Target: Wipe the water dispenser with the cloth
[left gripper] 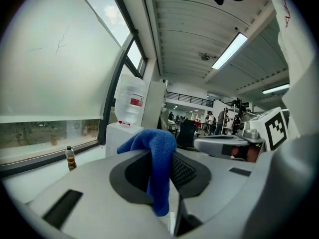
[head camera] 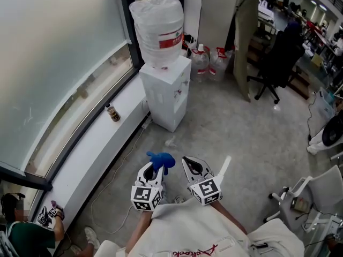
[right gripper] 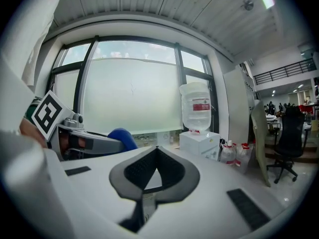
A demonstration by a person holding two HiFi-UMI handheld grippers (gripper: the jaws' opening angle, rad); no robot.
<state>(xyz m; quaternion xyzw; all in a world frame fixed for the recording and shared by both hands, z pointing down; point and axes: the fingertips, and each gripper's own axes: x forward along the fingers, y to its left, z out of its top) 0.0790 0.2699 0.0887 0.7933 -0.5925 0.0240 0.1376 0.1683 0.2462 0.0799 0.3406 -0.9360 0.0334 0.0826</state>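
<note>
Head view: my left gripper (head camera: 154, 171) pinches a crumpled blue cloth (head camera: 162, 160), with my right gripper (head camera: 194, 167) just beside it. The white boxy water dispenser (head camera: 167, 92) stands well ahead by the window.

Left gripper view: jaws clamp the draped cloth.

Right gripper view: jaws pressed together, empty, hiding the dispenser's base.

The cloth (left gripper: 158, 158) is soft blue fabric with a fuzzy pile. The water dispenser (head camera: 166, 92) is smooth white plastic, and its bottle (head camera: 158, 31) is clear plastic under thin film.
</note>
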